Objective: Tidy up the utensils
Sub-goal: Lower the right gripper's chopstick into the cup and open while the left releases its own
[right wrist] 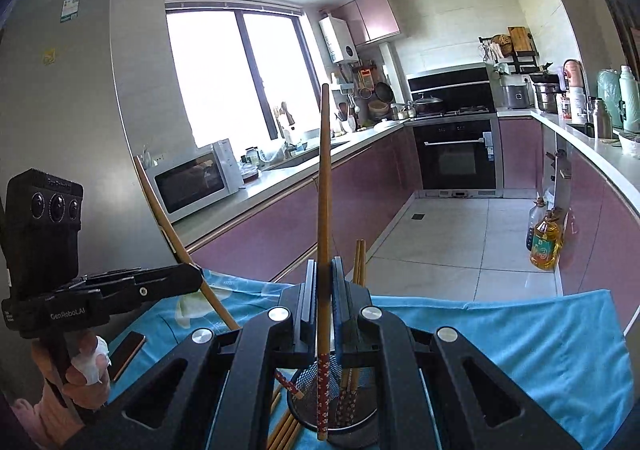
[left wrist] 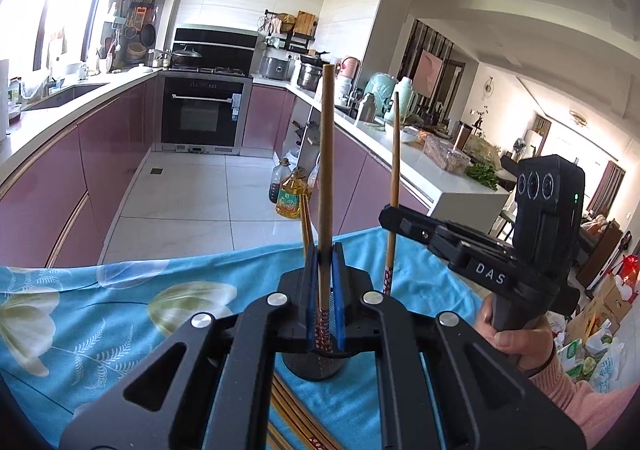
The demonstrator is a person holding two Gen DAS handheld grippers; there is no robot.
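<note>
My left gripper (left wrist: 325, 250) is shut on a wooden chopstick (left wrist: 326, 169) that stands upright, its red patterned end down over the black mesh holder (left wrist: 312, 368). My right gripper (right wrist: 324, 266) is shut on a second upright chopstick (right wrist: 323, 189) above the same holder (right wrist: 356, 410), where two chopsticks (right wrist: 359, 262) stand. Each gripper shows in the other's view: the right one (left wrist: 390, 215) with its chopstick (left wrist: 395, 169), the left one (right wrist: 192, 276) with its tilted chopstick (right wrist: 168, 217). Loose chopsticks (left wrist: 296, 418) lie on the cloth beside the holder.
A blue flowered cloth (left wrist: 100, 330) covers the table. A phone (right wrist: 128, 350) lies on it at the left. Beyond the table edge are a tiled floor, oil bottles (right wrist: 544, 246), pink cabinets and an oven (left wrist: 204, 113). A microwave (right wrist: 192, 181) sits on the counter.
</note>
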